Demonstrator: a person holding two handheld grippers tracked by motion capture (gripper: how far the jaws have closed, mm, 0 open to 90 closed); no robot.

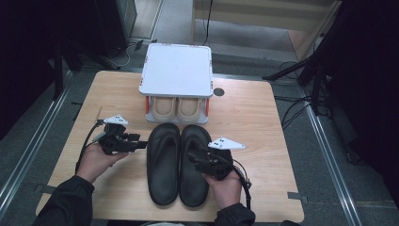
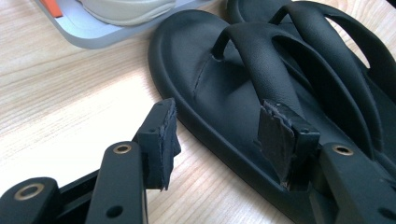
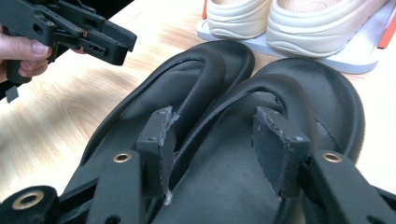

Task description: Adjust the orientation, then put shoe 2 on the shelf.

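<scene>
Item: pair of black moulded-foam thong sandals [image 1: 179,164], lying side by side, soles down, on the pale wood-grain tabotop's middle [image 1: 263,122]. Position: just in front of a small grey-topped two-tier shoe rack with orange side posts [image 1: 176,70], whose lower shelf carries a pair of cream trainers [image 1: 177,108]. Orientation: each sandal's long axis runs from the person toward the rack, rounded toes at the rack end and close to the trainers, heels toward the near edge; the two sandals touch or nearly touch along their inner sides. Left hand-held gripper [image 1: 140,145]: jaws wide, nothing pressed between the pads; seen along its own jaws, one pad [image 2: 164,140] hangs over bare wood just outside the left sandal's rim, the other over its footbed near the strap. Right hand-held gripper [image 1: 194,157]: jaws wide, straddling the right sandal's strap without clamping it. Status, as judged: the sandals appear set down and neatly paired before the rack; neither is gripped. Remaining, if shelving is intended: lifting them onto the rack's vacant grey top.
</scene>
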